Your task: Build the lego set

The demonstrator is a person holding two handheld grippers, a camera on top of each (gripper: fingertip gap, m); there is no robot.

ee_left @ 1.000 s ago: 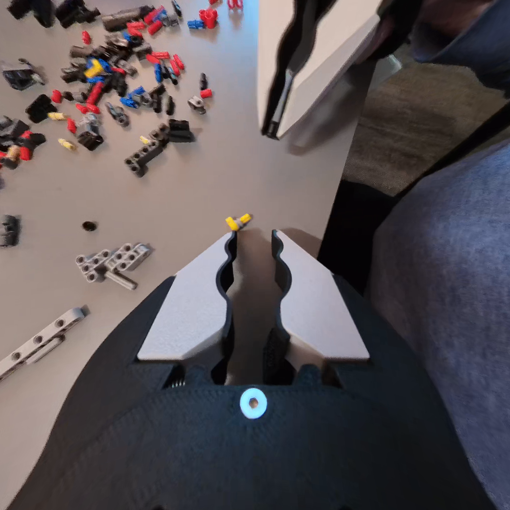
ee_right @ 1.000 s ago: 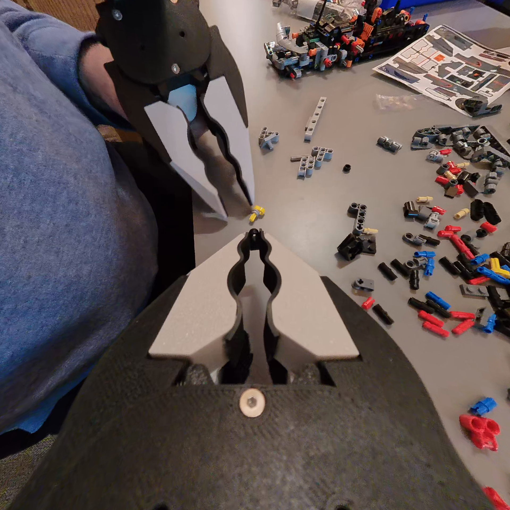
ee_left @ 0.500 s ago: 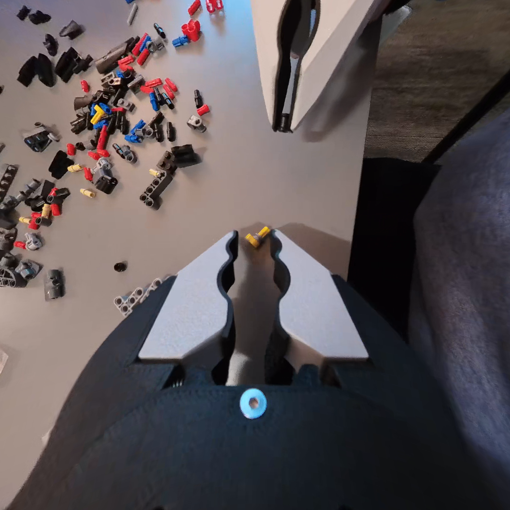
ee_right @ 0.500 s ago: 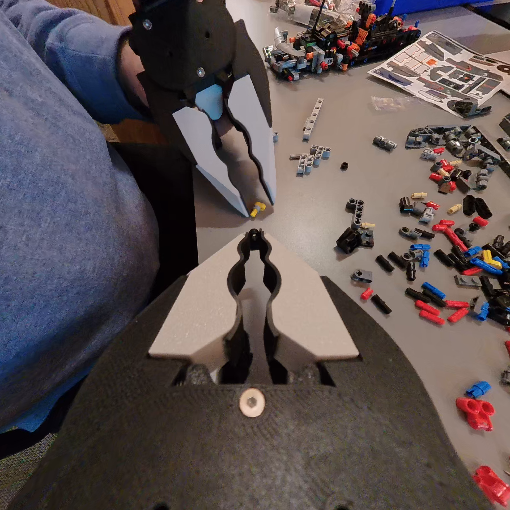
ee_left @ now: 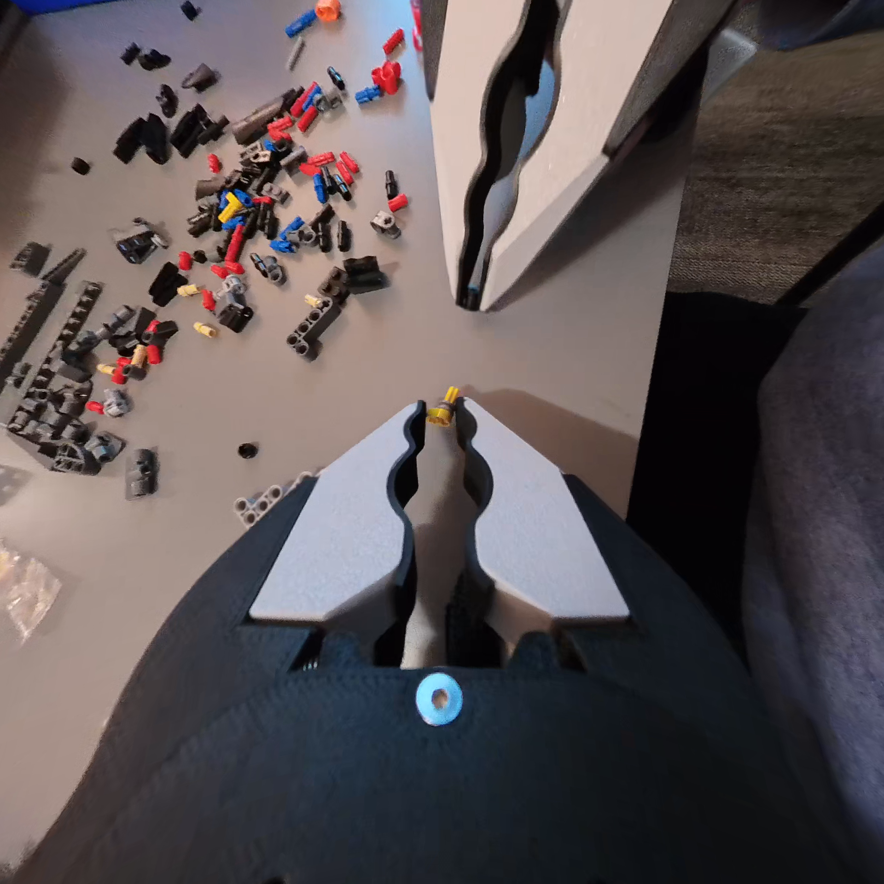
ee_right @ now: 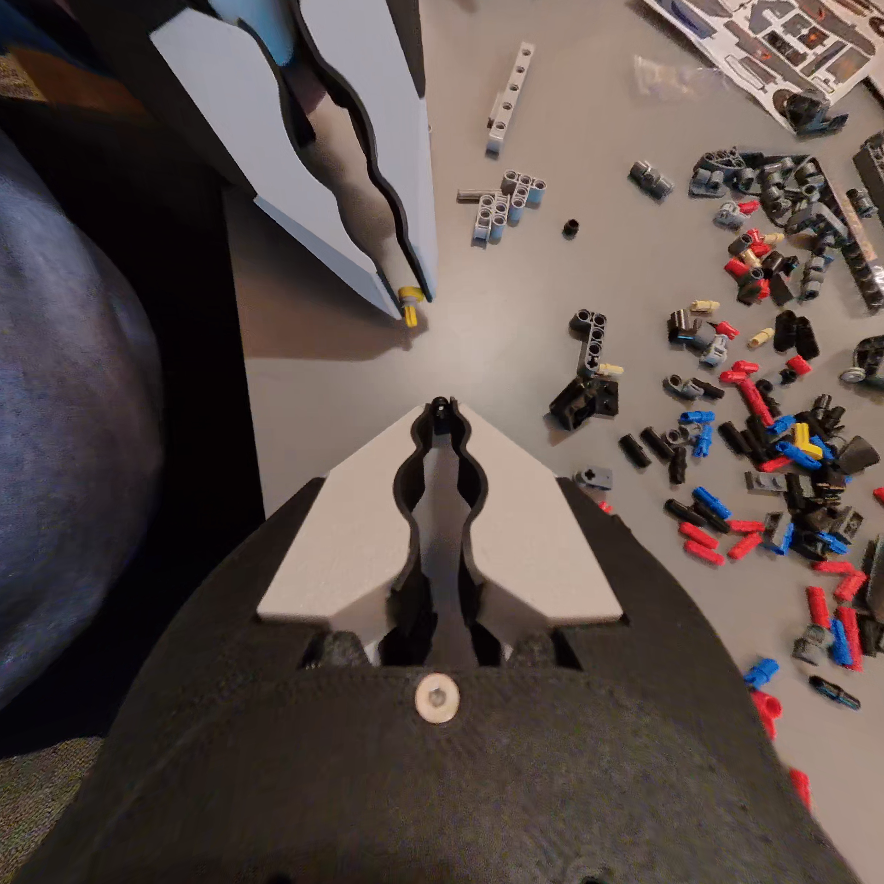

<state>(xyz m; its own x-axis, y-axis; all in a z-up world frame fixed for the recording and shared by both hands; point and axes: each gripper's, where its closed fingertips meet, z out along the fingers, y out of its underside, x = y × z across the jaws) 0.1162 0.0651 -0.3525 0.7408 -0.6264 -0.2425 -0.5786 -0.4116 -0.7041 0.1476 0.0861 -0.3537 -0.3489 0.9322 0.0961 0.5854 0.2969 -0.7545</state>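
A small yellow peg (ee_left: 442, 410) with a grey collar sits between the fingertips of the left gripper (ee_left: 440, 406), whose jaws have a narrow gap; whether they pinch the peg or just flank it I cannot tell. It is near the desk (ee_left: 550, 363) edge closest to the person. The right gripper (ee_right: 442, 406) is closed on a small black pin (ee_right: 440, 410), just above the desk by the same edge. Farther in, loose red, blue and black pieces (ee_left: 268, 210) lie scattered, with a grey beam (ee_right: 509, 98) and a sticker sheet (ee_right: 765, 43) toward the far side.
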